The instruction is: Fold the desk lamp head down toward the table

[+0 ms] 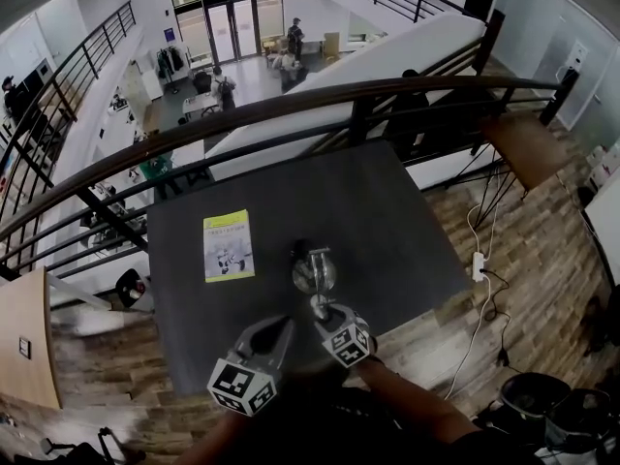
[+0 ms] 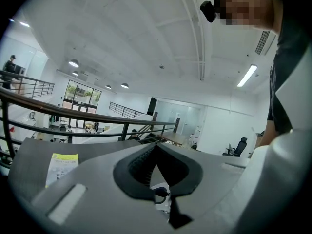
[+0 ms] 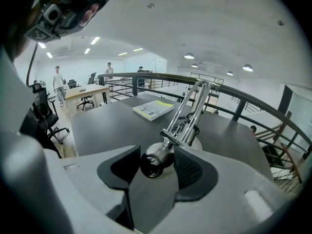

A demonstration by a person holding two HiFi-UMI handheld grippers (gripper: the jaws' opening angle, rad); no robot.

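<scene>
A chrome desk lamp (image 1: 314,271) stands near the front of the dark table (image 1: 387,211). In the right gripper view its twin rods (image 3: 187,113) slope down from upper right to a rounded chrome head (image 3: 155,164). My right gripper (image 3: 156,153) is shut on that head, with a pad touching each side. In the head view the right gripper (image 1: 329,314) sits just in front of the lamp. My left gripper (image 1: 281,329) hovers to its left over the table's front edge. Its jaws (image 2: 156,147) are shut with nothing between them.
A yellow-green book (image 1: 229,246) lies on the table left of the lamp, also visible from the right gripper (image 3: 153,109). A dark railing (image 1: 291,105) runs behind the table above an open drop. A power strip (image 1: 479,264) and cables lie on the wood floor at right.
</scene>
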